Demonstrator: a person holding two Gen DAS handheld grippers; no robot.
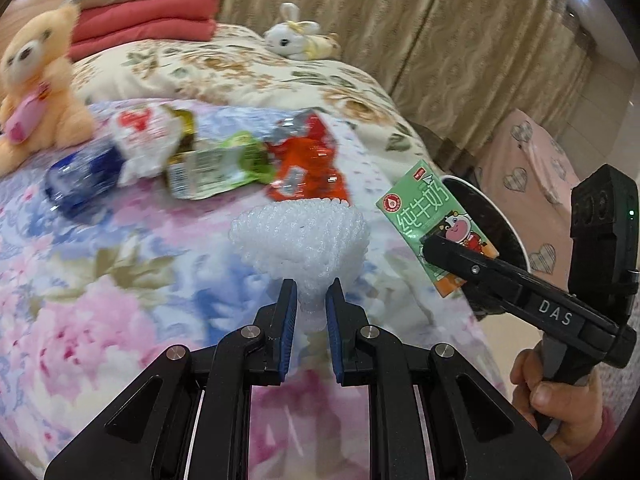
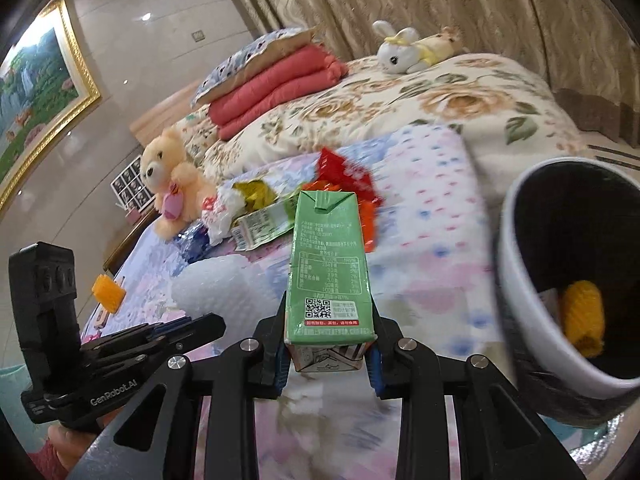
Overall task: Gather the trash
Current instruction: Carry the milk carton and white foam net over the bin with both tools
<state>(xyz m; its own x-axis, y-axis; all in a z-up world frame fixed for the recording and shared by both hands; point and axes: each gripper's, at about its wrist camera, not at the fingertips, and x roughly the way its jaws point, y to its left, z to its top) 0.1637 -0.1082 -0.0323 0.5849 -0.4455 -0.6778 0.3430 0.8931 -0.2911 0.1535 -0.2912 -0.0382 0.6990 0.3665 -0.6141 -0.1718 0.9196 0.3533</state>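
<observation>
**White foam and green carton gripped over the bed**

White foam netting sleeve (image 1: 298,236) sits clamped in the left claw (image 1: 311,292) at lower centre. The right claw (image 2: 330,346) pinches a green milk carton (image 2: 328,264). Right of it, a white-rimmed bin (image 2: 520,280); farther up, crumpled wrappers (image 1: 216,164) on the floral bed (image 1: 120,280).

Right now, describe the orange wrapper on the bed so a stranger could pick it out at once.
Find the bed, then the pink and blue flowered cover on its near part. A row of trash lies across it beside the teddy bear. The orange wrapper is the end piece farthest from the bear, crinkled, shiny and the only orange-red one.
</observation>
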